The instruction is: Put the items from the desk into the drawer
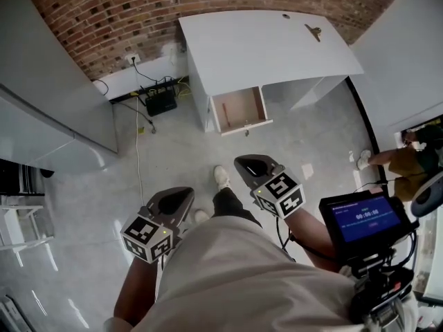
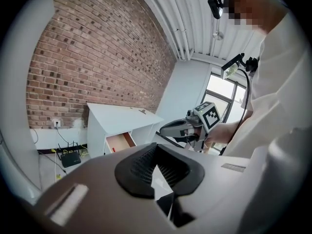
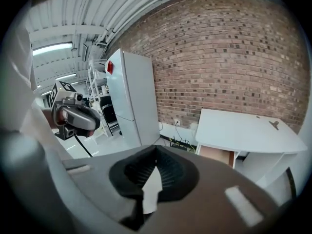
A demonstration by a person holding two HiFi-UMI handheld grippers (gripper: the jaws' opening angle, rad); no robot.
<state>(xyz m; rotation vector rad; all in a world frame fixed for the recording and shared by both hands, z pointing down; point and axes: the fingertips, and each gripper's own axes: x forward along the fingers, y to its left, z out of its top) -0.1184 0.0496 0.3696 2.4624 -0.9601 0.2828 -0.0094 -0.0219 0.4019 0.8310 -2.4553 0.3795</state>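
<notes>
A white desk [image 1: 270,47] stands against the brick wall, with its drawer [image 1: 239,109] pulled open at the front left. A small brown item [image 1: 313,31] lies on the desktop near the far right, and a tiny dark thing [image 1: 285,16] lies behind it. Both grippers hang at waist height, well short of the desk. The jaws of my left gripper [image 1: 181,194] are closed together and empty, as the left gripper view [image 2: 156,150] also shows. My right gripper [image 1: 250,162] is likewise shut on nothing [image 3: 156,152]. The desk [image 3: 248,128] and drawer [image 3: 214,155] show ahead in the right gripper view.
A tall white cabinet [image 1: 55,116] stands at the left. A black router [image 1: 160,102] and cables lie on the floor by the wall. Another person [image 1: 401,158] stands at the right edge. A device with a blue screen [image 1: 363,220] hangs at my chest.
</notes>
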